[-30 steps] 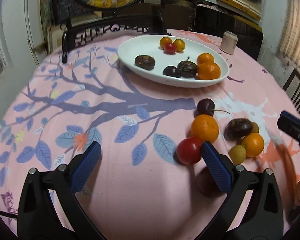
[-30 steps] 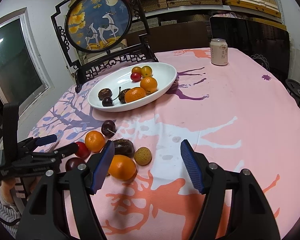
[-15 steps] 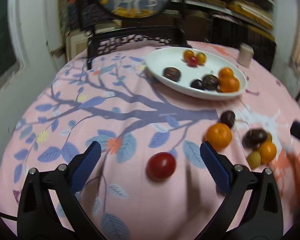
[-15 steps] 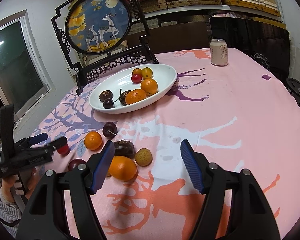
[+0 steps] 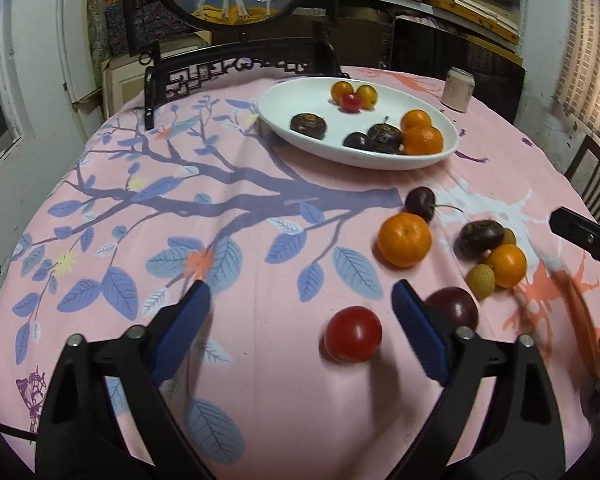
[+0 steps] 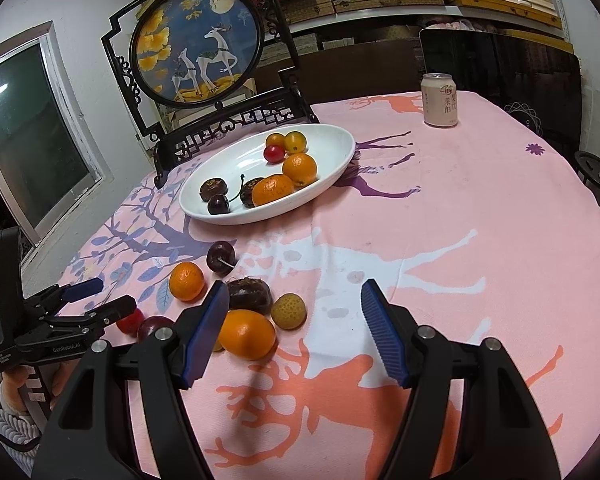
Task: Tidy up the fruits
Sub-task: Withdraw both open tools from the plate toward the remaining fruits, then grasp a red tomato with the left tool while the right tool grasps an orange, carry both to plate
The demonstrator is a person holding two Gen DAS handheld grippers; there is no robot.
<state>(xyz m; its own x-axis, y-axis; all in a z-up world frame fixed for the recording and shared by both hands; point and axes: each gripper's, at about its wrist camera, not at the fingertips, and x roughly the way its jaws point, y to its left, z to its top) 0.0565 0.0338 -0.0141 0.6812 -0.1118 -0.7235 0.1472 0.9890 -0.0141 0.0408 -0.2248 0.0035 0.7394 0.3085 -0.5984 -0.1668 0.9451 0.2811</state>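
Observation:
A white oval plate (image 5: 300, 100) (image 6: 332, 148) at the back of the table holds several fruits. Loose on the cloth lie a red tomato (image 5: 353, 334) (image 6: 129, 321), a dark plum (image 5: 454, 307) (image 6: 154, 326), a tangerine (image 5: 404, 239) (image 6: 186, 281), a cherry (image 5: 419, 203) (image 6: 220, 256), a brown fruit (image 5: 481, 236) (image 6: 249, 295), an orange (image 5: 507, 265) (image 6: 246, 334) and a yellow fruit (image 5: 480, 280) (image 6: 288, 311). My left gripper (image 5: 300, 328) (image 6: 100, 295) is open, with the tomato between its fingers near the right one. My right gripper (image 6: 294, 328) is open and empty, its left finger beside the orange.
A drink can (image 6: 439, 99) (image 5: 458, 89) stands at the table's far edge. A dark carved stand with a round deer picture (image 6: 198, 44) sits behind the plate. Chairs stand around the table.
My left gripper swung left and back again; the tomato now lies between its fingers instead of beside the right one. The right gripper has barely moved.

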